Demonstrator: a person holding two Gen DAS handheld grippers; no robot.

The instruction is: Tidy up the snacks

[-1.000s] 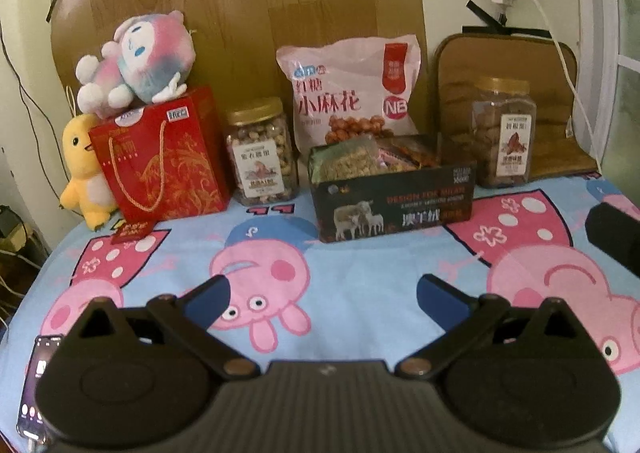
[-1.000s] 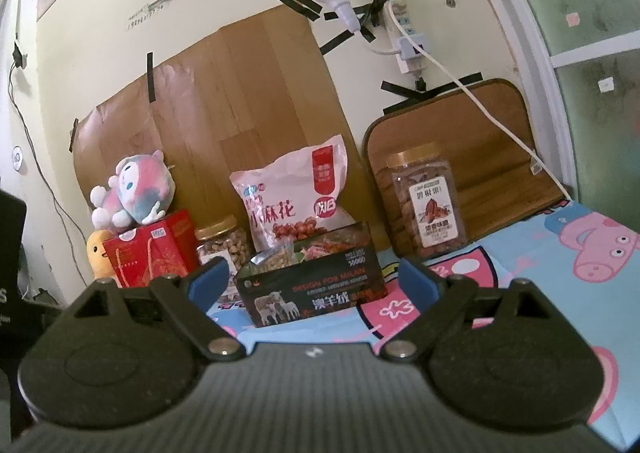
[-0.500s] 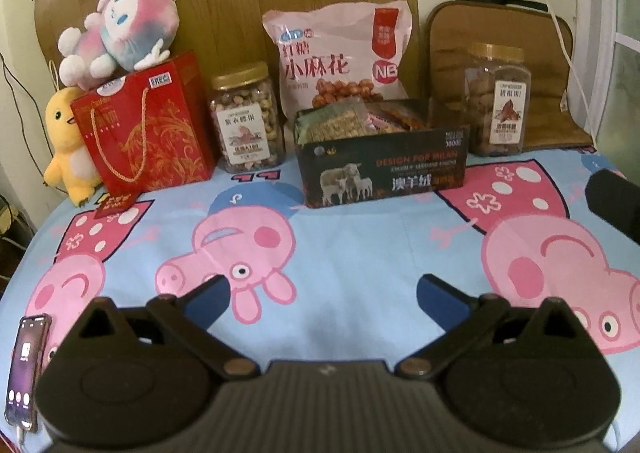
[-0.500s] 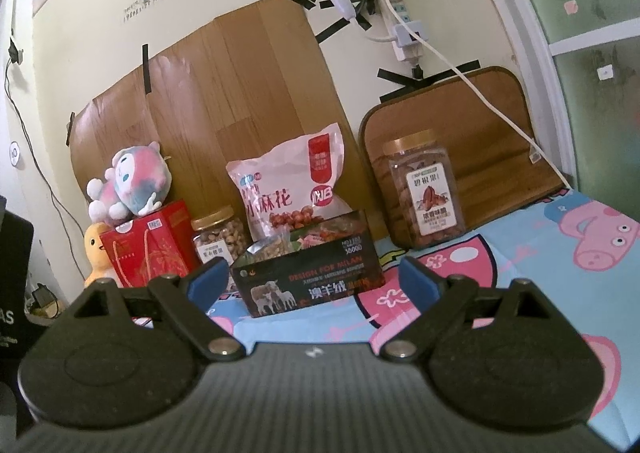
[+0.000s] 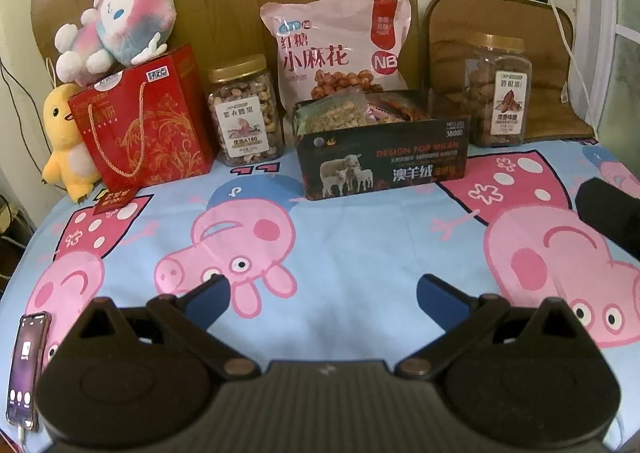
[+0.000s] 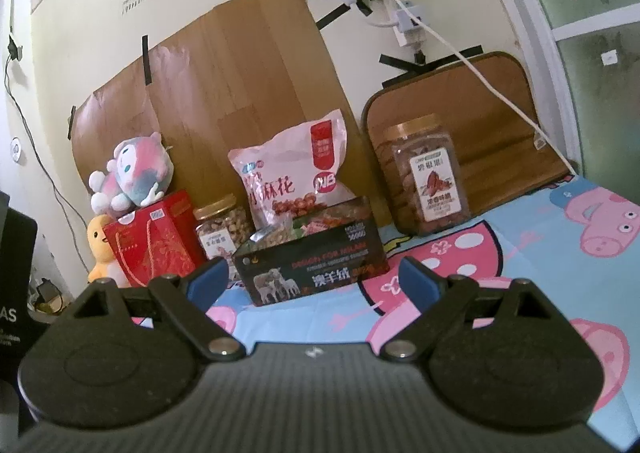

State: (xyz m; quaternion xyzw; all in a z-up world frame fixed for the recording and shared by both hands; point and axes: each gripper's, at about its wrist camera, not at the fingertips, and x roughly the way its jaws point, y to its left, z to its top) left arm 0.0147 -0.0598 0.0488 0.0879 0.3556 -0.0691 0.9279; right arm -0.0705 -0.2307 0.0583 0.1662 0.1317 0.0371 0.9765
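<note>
A dark open box (image 5: 384, 161) (image 6: 312, 269) filled with small snack packets stands at the back middle of the table. Behind it leans a pink snack bag (image 5: 340, 49) (image 6: 292, 177). A nut jar with a gold lid (image 5: 246, 111) (image 6: 220, 229) stands left of the box, a second jar (image 5: 498, 93) (image 6: 426, 177) to its right. My left gripper (image 5: 322, 293) is open and empty, well in front of the box above the tablecloth. My right gripper (image 6: 314, 279) is open and empty, also short of the box.
A red gift bag (image 5: 144, 125) with a plush toy (image 5: 120, 21) on top and a yellow duck plush (image 5: 66, 137) stand at the back left. A phone (image 5: 26, 369) lies at the front left edge. A brown cushion (image 5: 500, 33) leans at the back right.
The left gripper has tilted down and pulled back a little, so the snacks sit higher in its view. The right gripper has tipped slightly upward. Both stay open.
</note>
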